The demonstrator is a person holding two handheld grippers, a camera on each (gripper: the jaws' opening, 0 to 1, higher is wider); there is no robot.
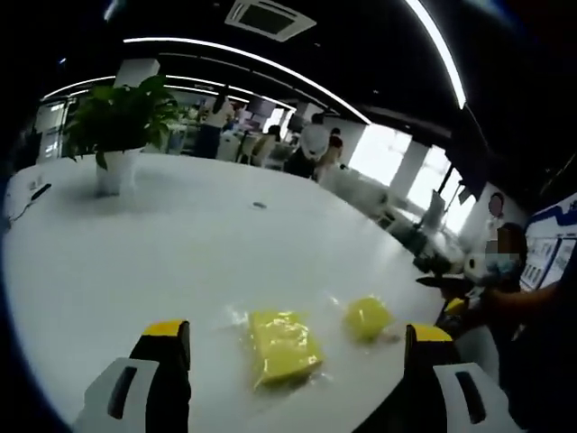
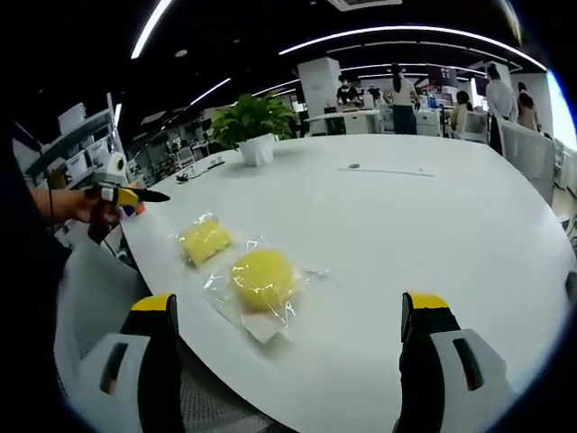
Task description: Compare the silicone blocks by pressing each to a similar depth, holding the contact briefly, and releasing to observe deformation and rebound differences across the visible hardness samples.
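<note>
Both claws — left claw (image 1: 293, 347) and right claw (image 2: 287, 316) — hang spread above the bagged yellow blocks (image 2: 261, 278) on the white table (image 2: 433, 225), neither touching yet, ready to press.

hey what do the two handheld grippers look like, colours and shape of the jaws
Both match. The left gripper has two blocky black jaws capped with yellow tips, each backed by a pale grey housing with a dark slot. The right gripper has the same design: black jaws, yellow tips, light grey slotted housings. No cables or printed markings are visible on either.
</note>
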